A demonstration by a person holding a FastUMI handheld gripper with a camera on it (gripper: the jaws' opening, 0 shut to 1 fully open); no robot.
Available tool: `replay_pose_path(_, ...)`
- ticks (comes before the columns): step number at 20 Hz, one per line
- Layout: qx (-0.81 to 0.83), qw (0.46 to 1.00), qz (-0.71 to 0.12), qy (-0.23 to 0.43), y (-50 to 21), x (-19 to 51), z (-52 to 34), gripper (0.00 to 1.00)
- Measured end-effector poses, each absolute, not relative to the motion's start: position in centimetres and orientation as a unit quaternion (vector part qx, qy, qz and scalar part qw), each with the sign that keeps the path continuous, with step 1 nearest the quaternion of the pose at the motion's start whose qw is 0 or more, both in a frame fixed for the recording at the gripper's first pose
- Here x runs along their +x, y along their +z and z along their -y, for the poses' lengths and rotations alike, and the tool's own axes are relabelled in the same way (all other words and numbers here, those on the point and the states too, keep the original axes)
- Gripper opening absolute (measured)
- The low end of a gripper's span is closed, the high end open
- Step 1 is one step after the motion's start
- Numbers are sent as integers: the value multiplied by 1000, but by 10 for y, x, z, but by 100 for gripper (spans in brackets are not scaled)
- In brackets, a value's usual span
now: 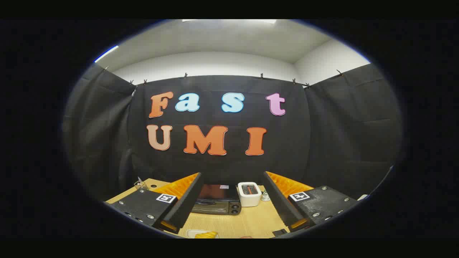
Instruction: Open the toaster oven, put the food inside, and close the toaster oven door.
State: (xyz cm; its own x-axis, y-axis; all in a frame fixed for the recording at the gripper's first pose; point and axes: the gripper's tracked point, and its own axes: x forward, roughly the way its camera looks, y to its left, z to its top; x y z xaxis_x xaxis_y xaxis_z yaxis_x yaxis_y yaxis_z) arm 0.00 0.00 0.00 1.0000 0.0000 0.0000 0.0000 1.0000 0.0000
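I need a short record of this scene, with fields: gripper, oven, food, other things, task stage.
gripper: gripper open, fingers apart, holding nothing
oven: toaster oven beyond the fingers on the wooden table; door looks shut
food: yellow food on a white plate, near the fingers
other things: white box beside the oven
task stage: nothing begun yet

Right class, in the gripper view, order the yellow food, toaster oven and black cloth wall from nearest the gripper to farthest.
The gripper is open.
1. Yellow food, low between the fingers.
2. Toaster oven, ahead on the table.
3. Black cloth wall, behind the oven.
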Motion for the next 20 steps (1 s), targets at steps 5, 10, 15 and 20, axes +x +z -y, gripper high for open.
replay_pose_path(5, -1, 1000, 0, 5, 0, 2, -2, 99)
replay_pose_path(10, -2, 1000, 0, 3, 0, 7, -1, 99)
replay_pose_path(15, 0, 1000, -2, 0, -2, 10, 0, 99)
replay_pose_path(20, -1, 1000, 0, 0, -3, 13, -1, 99)
